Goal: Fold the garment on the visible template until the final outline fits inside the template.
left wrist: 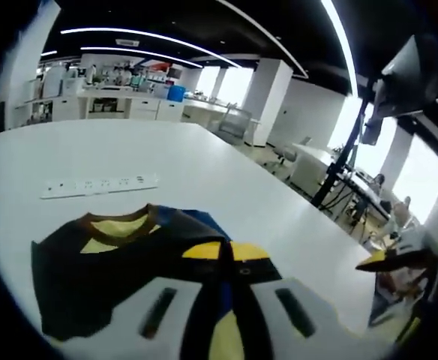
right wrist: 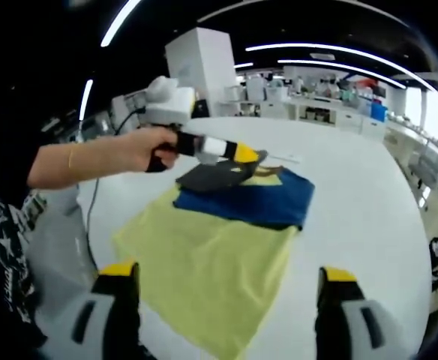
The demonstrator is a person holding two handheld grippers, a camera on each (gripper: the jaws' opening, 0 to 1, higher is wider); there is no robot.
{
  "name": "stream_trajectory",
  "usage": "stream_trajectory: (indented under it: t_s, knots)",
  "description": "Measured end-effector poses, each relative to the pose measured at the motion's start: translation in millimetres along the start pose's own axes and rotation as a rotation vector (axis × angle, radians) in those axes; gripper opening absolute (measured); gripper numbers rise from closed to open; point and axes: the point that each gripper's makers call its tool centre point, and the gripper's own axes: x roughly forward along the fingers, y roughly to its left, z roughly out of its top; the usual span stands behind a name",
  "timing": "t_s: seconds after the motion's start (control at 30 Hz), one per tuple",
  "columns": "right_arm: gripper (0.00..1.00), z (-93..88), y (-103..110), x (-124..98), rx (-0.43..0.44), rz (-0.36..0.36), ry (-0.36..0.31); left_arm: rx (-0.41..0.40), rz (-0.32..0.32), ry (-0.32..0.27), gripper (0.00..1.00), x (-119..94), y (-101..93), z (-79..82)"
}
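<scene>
Risk: left claw [right wrist: 253,156] clenched on black-and-yellow fabric garment [left wrist: 129,262]; fold may slip, overhanging yellow cloth template [right wrist: 204,277] on white bench [left wrist: 129,150]. Right claw [right wrist: 230,292] released.

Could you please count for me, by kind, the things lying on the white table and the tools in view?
Garment: 1, dark with blue and yellow parts
Yellow template sheet: 1
Power strip: 1
Tools: 2, the left tool shut on the garment, the right tool open
Total: 5
</scene>
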Motion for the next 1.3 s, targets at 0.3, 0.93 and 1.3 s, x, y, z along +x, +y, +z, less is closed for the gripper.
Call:
stream_trajectory:
  t_s: [0.3,0.93,1.3]
  knots:
    - [1.0,-5.2,-3,-2,0.007,-0.01,0.008,0.002,-0.003,0.058,0.0,12,-5.6,-23.5]
    - [1.0,-8.9,-4,-3,0.017,-0.015,0.009,-0.008,-0.07,0.13,0.02,26,-21.0,-64.3]
    - [1.0,-5.7,-1,-2,0.007,0.009,0.009,0.036,-0.146,0.062,0.46,12,-27.1,-54.3]
